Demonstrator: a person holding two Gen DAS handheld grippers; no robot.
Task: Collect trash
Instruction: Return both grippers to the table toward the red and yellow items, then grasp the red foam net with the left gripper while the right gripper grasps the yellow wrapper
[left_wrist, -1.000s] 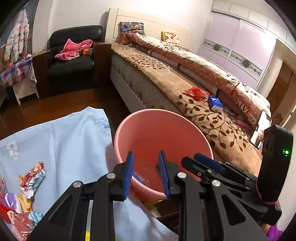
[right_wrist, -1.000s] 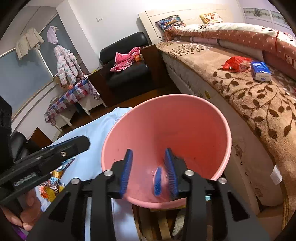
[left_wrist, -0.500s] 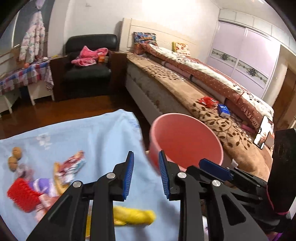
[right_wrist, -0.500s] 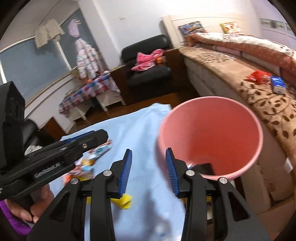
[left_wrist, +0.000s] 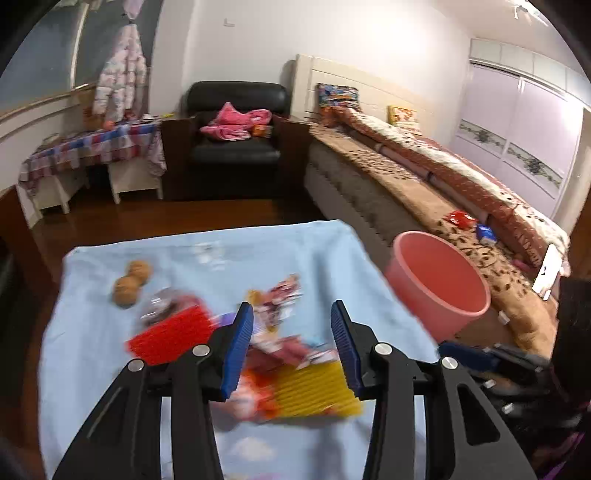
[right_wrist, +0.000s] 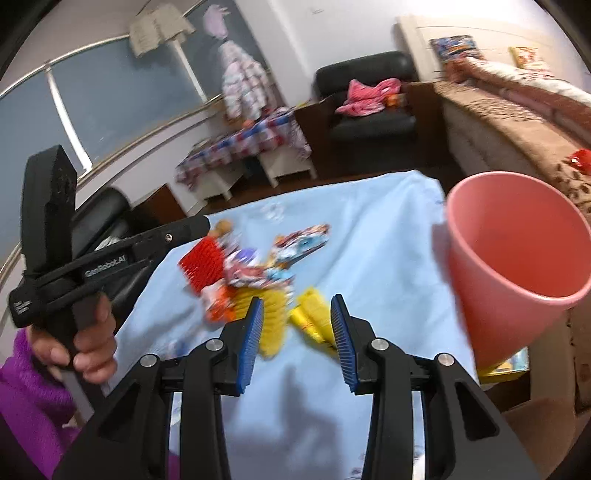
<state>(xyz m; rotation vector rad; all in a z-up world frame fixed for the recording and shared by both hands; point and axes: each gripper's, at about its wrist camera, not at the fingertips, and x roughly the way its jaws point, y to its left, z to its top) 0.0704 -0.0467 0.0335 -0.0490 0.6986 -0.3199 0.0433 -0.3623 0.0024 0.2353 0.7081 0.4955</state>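
A pile of trash lies on the light blue cloth (left_wrist: 92, 332): colourful snack wrappers (left_wrist: 280, 295), a red ridged piece (left_wrist: 170, 332), a yellow ridged piece (left_wrist: 314, 387) and two brown nuts (left_wrist: 131, 282). The pink bucket (left_wrist: 439, 284) stands at the cloth's right edge; it also shows in the right wrist view (right_wrist: 517, 251). My left gripper (left_wrist: 291, 347) is open and empty above the wrappers. My right gripper (right_wrist: 297, 338) is open and empty above the yellow pieces (right_wrist: 314, 314). The wrappers (right_wrist: 280, 254) and red piece (right_wrist: 203, 262) lie beyond it. The view is blurred.
A bed (left_wrist: 424, 192) with a brown patterned cover runs along the right, with a red packet (left_wrist: 460, 218) and a blue packet (left_wrist: 485, 232) on it. A black armchair (left_wrist: 236, 136) and a small table (left_wrist: 92, 155) stand beyond the cloth.
Both grippers have swung left from over the pink bucket to over the trash pile on the cloth. Both have opened wider and are empty.
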